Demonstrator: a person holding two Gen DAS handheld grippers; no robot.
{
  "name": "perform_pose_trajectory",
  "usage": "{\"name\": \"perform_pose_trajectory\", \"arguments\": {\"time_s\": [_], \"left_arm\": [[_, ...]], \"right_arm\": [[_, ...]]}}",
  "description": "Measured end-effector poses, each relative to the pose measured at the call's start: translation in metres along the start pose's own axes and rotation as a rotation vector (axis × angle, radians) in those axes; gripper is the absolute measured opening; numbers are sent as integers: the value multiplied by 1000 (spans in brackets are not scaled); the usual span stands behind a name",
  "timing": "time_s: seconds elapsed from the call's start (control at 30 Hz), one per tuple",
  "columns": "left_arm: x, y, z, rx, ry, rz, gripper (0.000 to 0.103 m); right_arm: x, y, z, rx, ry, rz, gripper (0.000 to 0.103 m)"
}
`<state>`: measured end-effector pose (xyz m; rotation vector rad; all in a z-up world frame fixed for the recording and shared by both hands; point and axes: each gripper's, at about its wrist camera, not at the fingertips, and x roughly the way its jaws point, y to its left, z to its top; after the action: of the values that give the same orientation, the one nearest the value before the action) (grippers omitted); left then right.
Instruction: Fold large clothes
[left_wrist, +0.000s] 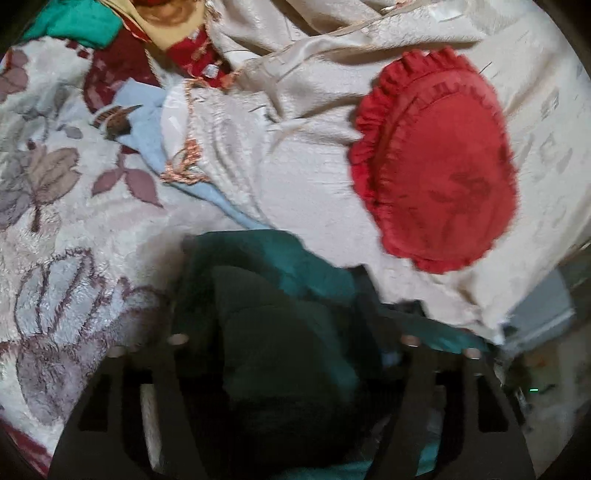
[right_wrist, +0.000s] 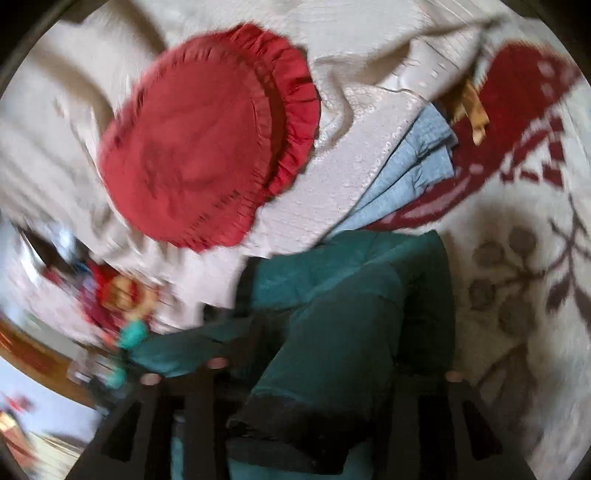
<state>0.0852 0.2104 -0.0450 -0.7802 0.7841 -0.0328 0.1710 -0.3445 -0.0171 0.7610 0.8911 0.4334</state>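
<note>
One teal garment (left_wrist: 280, 332), one red cushion (left_wrist: 436, 166) at upper right. Bunched between fingers of left hand-held gripper (left_wrist: 273, 280) and right hand-held gripper (right_wrist: 343, 258). Grip state impossible to tell.

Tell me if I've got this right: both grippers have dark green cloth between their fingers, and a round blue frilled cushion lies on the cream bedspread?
Not quite. The frilled cushion is red, not blue, as both wrist views show. The rest stands: green cloth lies between the fingers of the left gripper and the right gripper, and the cushion rests on the cream bedspread.

A home bedroom: a bed spread with a cream bedcover (left_wrist: 325, 155), a plush floral blanket (left_wrist: 74, 221), and a frilled red cushion (left_wrist: 439, 177) on top.
</note>
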Motion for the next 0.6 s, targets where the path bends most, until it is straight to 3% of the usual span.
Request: {"name": "perform_pose_trajectory", "arguments": {"time_s": [0.03,0.13,0.23,0.37,0.43,0.6], "left_arm": [[-8,-1,4,-6,-4,-24,76],[-34,-4,17,-7,-57,-68,81],[-53,-8,24,4,-126,-30,81],[-48,-18,23,38,-144,20,81],[-35,-34,22,112,-138,74,81],[16,-67,23,260,-104,209,81]], "right_arm": [[-7,0,2,30,-6,40,86],[-36,10,5,28,-63,85,89],[-54,26,7,-52,-84,66,89],[-58,49,7,-194,-99,-43,89],[-53,55,9,-243,-92,-88,89],[3,86,16,-426,-20,-278,89]]}}
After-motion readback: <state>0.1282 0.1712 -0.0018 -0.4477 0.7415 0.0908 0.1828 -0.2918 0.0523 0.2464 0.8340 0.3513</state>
